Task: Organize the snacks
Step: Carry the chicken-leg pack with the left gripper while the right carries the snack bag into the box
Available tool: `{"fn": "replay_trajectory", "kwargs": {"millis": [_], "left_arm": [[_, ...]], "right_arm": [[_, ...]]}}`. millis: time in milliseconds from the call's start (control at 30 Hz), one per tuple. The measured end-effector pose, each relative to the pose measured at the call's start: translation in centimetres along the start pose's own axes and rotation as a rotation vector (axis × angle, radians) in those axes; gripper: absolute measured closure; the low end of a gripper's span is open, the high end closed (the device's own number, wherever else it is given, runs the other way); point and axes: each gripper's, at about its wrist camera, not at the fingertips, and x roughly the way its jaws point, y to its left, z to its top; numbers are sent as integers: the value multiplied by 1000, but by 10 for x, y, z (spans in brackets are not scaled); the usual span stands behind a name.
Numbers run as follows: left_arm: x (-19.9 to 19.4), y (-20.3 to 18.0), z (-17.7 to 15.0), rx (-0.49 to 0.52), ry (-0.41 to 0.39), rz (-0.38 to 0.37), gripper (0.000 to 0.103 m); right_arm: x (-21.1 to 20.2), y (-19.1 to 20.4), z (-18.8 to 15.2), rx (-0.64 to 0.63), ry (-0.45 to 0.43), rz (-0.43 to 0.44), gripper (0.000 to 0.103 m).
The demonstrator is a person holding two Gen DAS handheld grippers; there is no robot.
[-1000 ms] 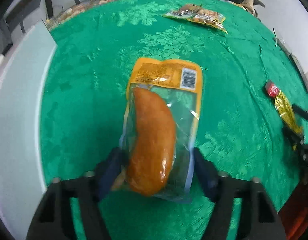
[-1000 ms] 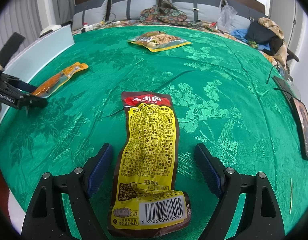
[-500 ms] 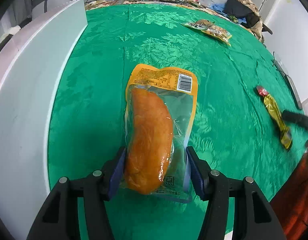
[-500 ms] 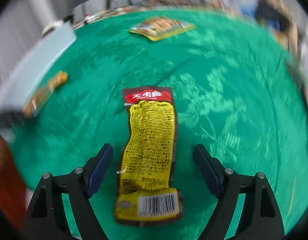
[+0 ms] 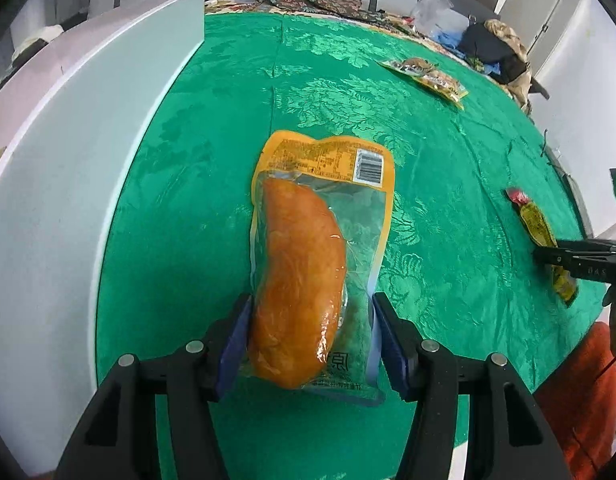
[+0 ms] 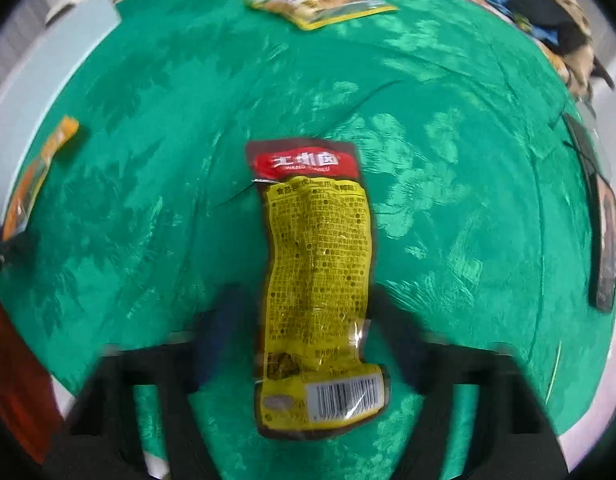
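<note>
The clear vacuum pouch with an orange header and a glossy orange-brown sausage-shaped piece inside (image 5: 308, 276) lies lengthwise on the green damask tablecloth (image 5: 211, 168), its near end between the blue pads of the left gripper (image 5: 310, 340), both pads touching the pouch's edges and pinching it; a barcode shows on the header, the small print beside it too fine to read, and one large character at the near end is partly cut off by a fold. The long yellow foil packet with a dark red top (image 6: 316, 280) sits between the fingers of the right gripper (image 6: 308, 344); those fingers are smeared by blur, so I cannot tell whether they touch it (its red band reads "WANG", the rest unclear; a barcode lies at the near end). A white curved panel (image 5: 67, 184) borders the cloth on the left; a flat yellow-edged snack bag (image 6: 320, 2) lies far off, its print illegible.
</note>
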Motion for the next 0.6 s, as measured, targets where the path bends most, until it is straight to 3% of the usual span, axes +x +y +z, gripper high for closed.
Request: {"fn": "replay_trajectory", "kwargs": {"millis": [67, 133, 233, 333, 433, 500, 600], "left_arm": [[-2, 0, -1, -4, -9, -11, 45], [-5, 0, -3, -12, -19, -24, 45], [-13, -1, -4, -21, -35, -52, 45], [-19, -1, -4, -27, -46, -70, 45], [-27, 2, -4, -56, -59, -102, 45], [-27, 2, -5, -53, -58, -92, 45], [-15, 1, -8, -16, 9, -75, 45]], "right_arm": [[-2, -7, -2, 34, 22, 17, 59], [-7, -15, -5, 63, 16, 34, 59], [-23, -34, -10, 189, -35, 187, 59], [-31, -37, -12, 208, -48, 177, 59], [-30, -36, -14, 267, -39, 269, 59], [-37, -27, -15, 270, -56, 314, 59], [-45, -1, -5, 190, -80, 311, 58]]}}
